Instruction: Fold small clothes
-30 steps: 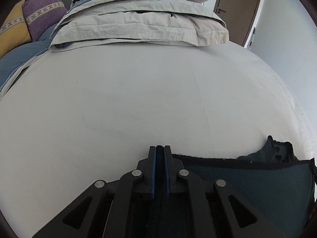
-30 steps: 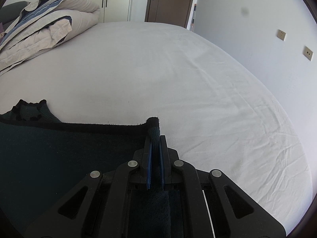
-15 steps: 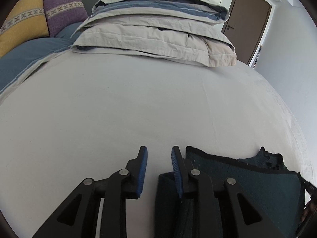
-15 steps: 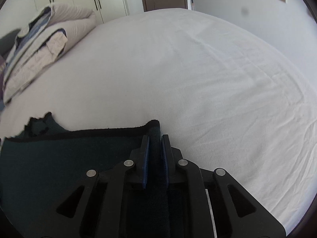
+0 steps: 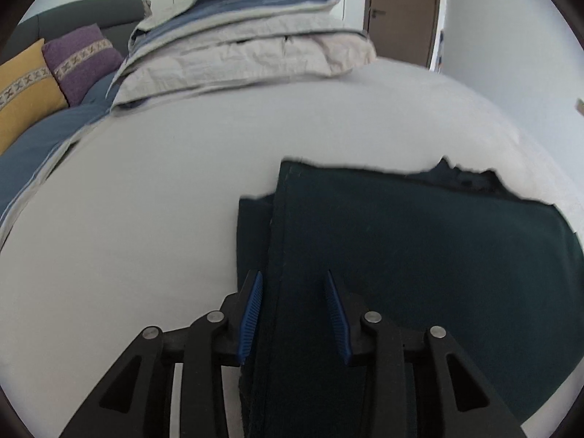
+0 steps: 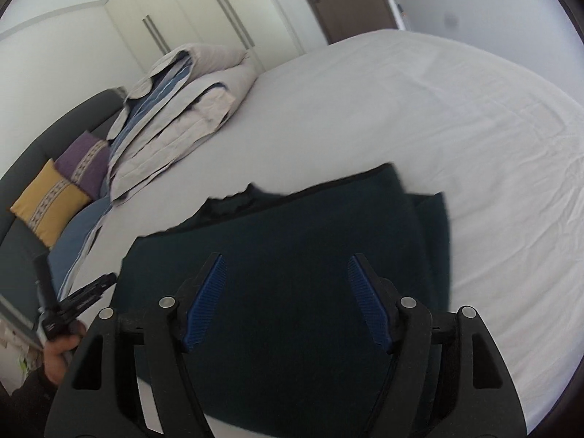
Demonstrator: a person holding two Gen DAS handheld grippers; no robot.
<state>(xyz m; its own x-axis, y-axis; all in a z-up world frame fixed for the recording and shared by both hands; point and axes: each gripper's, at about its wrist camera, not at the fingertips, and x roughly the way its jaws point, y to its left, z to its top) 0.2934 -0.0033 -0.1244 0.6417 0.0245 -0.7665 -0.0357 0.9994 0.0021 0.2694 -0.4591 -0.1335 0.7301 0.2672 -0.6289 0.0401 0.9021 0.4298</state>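
Observation:
A dark teal garment lies folded flat on the white bed sheet, with a frilled edge sticking out at its far side. My left gripper hovers over the garment's left edge; its jaws are opening, and the blue pads stand clear of the cloth. In the right wrist view the same garment fills the middle. Above it my right gripper is spreading its jaws wide, with nothing pinched between them. The left gripper, held by a hand, shows at the left edge.
A folded beige and blue duvet is stacked at the head of the bed. A yellow cushion and a purple cushion lean on a grey headboard at the left. White sheet stretches right; a brown door stands beyond.
Both grippers were shut on the garment's edge; both have let go and opened. Both have drawn back, so the garment now lies folded on the sheet, more of it in view.

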